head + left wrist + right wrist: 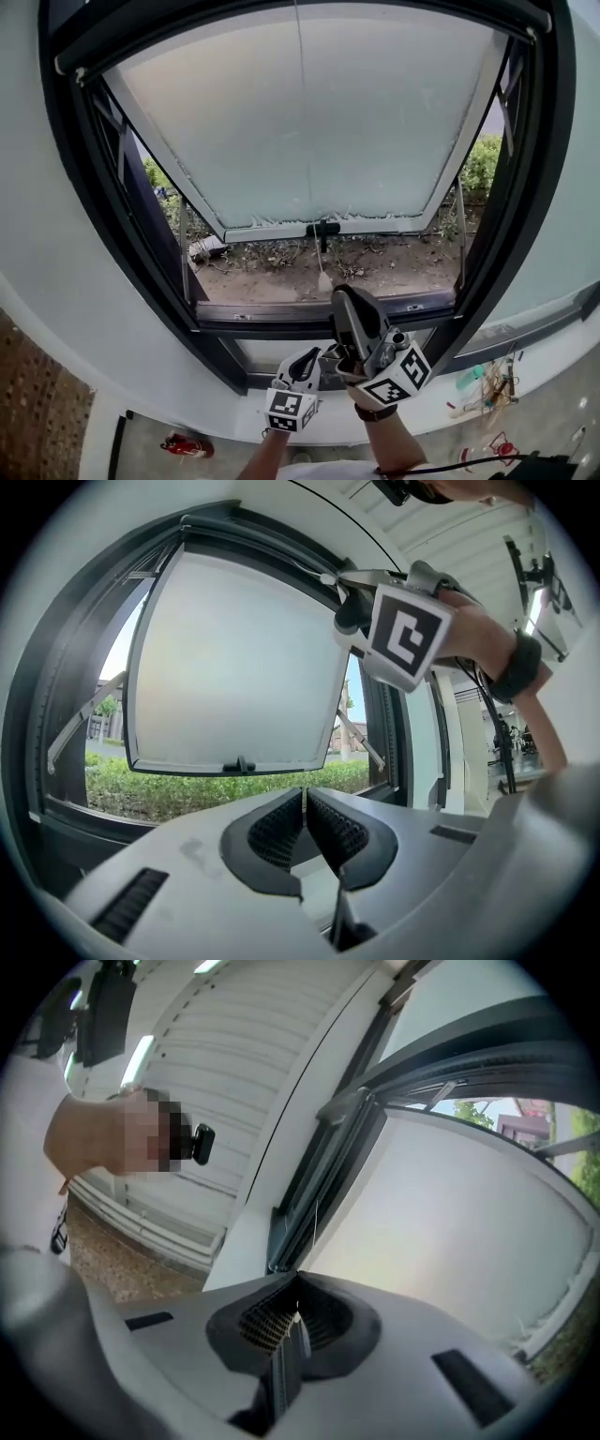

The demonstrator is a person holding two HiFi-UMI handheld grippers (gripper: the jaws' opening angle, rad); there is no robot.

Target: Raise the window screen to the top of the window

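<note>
My right tool is pinched closed on what looks like the pull cord (left tool closed, empty). The window screen seems rolled up top, so I'd feed the cord up steadily.

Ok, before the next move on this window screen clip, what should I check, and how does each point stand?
1. Right gripper shut: ok, jaws are together.
2. Pull cord actually gripped: cannot tell. In the head view its end tab hangs right beside the gripper's tip.
3. Left gripper empty and out of the way: ok. It is shut on nothing, low beside the right one.
4. Screen up at the roller housing: cannot tell. No mesh shows across the opening.
5. Window sash clear of the cord: ok, it is swung outward behind the cord.
</note>
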